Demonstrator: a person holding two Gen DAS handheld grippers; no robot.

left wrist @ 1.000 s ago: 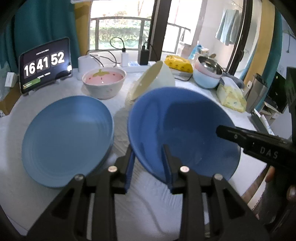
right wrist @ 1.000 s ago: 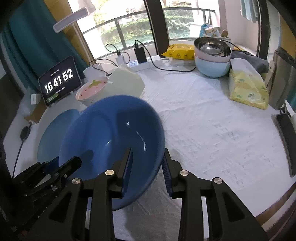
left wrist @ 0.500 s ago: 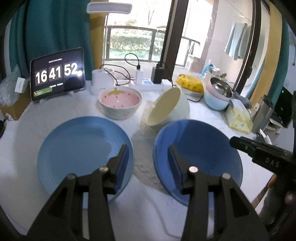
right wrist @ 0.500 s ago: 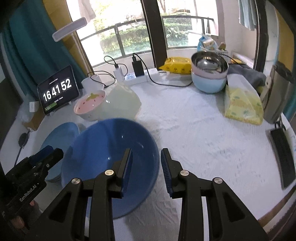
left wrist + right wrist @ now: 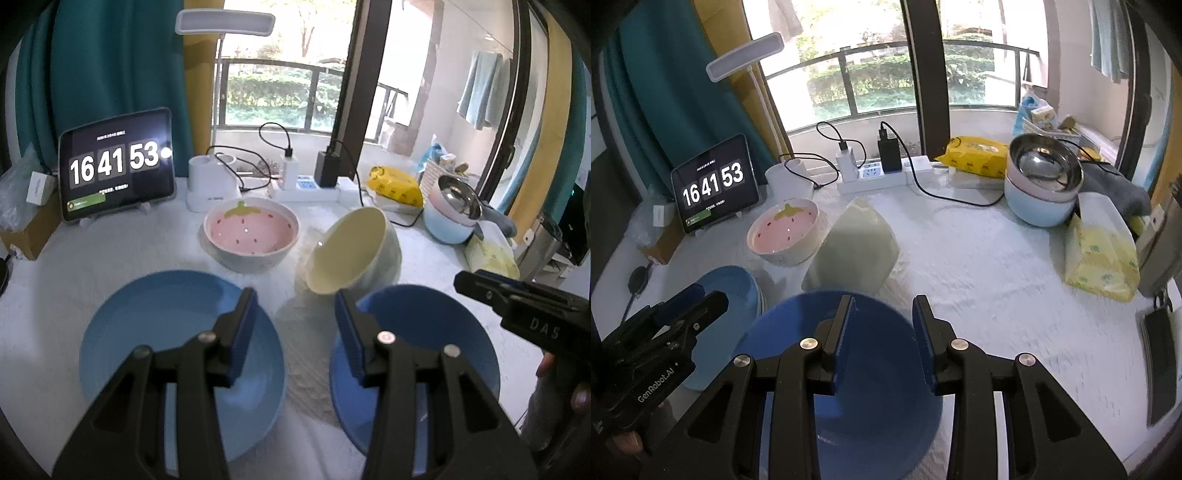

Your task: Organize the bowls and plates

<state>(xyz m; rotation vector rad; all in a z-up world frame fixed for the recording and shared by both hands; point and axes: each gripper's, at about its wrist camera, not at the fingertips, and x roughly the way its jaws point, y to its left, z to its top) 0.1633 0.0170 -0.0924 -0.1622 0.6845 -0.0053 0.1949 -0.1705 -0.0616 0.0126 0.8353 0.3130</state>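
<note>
Both jaws open, empty; I'd next close the right gripper (image 5: 882,339) on the dark blue bowl (image 5: 871,391) rim and stack it squarely, left gripper (image 5: 295,332) clear.

Both hand-held grippers (image 5: 295,328) (image 5: 882,339) parted, empty

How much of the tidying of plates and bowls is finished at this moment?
Little looks done. The dark blue bowl sits on the table beside the light blue plate. Both grippers, left and right, are open and empty. The tipped cream bowl and strawberry bowl remain unsorted.
</note>
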